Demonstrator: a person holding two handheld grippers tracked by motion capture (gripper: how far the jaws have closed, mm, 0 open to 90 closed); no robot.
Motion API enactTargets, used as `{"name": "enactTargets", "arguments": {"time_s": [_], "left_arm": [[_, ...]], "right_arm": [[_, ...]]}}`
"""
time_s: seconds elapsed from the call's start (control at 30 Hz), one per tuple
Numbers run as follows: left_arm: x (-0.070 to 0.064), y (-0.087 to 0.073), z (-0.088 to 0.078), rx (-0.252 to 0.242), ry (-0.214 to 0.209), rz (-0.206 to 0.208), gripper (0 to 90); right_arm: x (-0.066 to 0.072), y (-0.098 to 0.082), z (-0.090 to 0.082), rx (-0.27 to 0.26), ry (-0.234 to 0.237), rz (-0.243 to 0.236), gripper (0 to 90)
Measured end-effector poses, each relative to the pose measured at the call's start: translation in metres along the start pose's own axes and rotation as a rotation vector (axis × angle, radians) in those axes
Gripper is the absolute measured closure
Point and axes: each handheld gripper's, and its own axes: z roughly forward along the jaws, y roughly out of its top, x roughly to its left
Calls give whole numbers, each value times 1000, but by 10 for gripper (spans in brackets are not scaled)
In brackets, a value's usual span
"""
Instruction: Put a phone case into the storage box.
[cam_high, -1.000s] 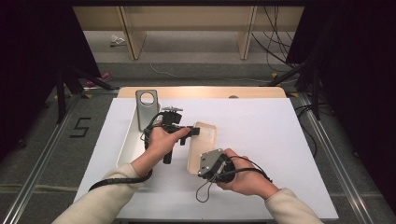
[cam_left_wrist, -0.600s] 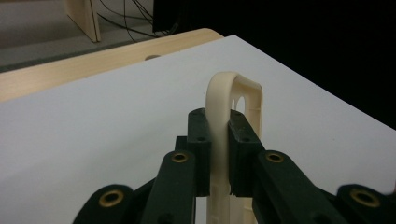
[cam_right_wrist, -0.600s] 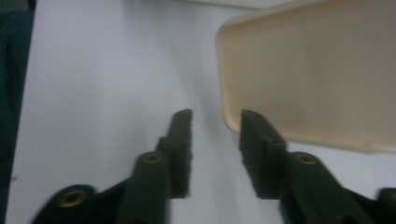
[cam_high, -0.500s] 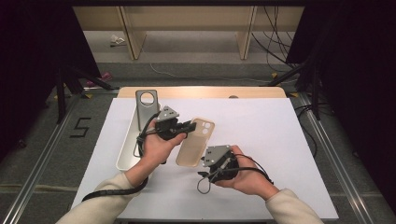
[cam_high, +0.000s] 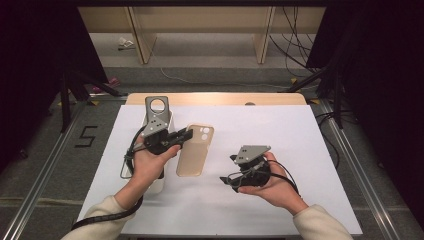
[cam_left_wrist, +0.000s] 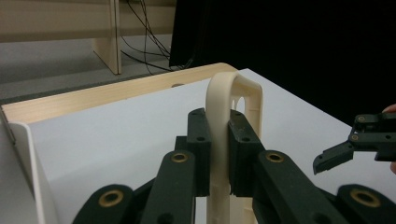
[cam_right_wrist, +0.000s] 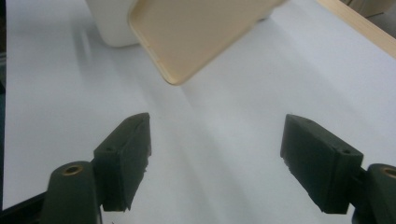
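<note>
Two grippers: left gripper (cam_high: 186, 134) clamped on beige phone case (cam_high: 195, 150) edge; right gripper (cam_right_wrist: 215, 154) jaws just opened wide, nothing between, apart from case.

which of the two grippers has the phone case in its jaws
The left gripper: its jaws pinch the beige phone case. The right gripper is open, holding nothing.

place: probably lab | cues: dark curtains (cam_high: 45, 60), floor cables (cam_high: 295, 55), taped marker (cam_high: 86, 136)

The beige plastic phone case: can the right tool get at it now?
Probably yes: the right tool is open, and bare white table lies between it and the beige plastic phone case, held by the left tool.
</note>
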Motion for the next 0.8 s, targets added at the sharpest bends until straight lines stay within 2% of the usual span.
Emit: {"name": "enactTargets", "arguments": {"time_s": [0.2, 0.43, 0.8], "left_arm": [[4, 1, -8, -21, 3, -7, 812], [6, 9, -18, -57, -8, -5, 812], [11, 16, -27, -84, -1, -14, 812]], "right_arm": [[-7, -6, -7, -33, -21, 52, 222], [-15, -13, -14, -62, -41, 106, 204], [-21, -19, -22, -81, -70, 137, 204]]}}
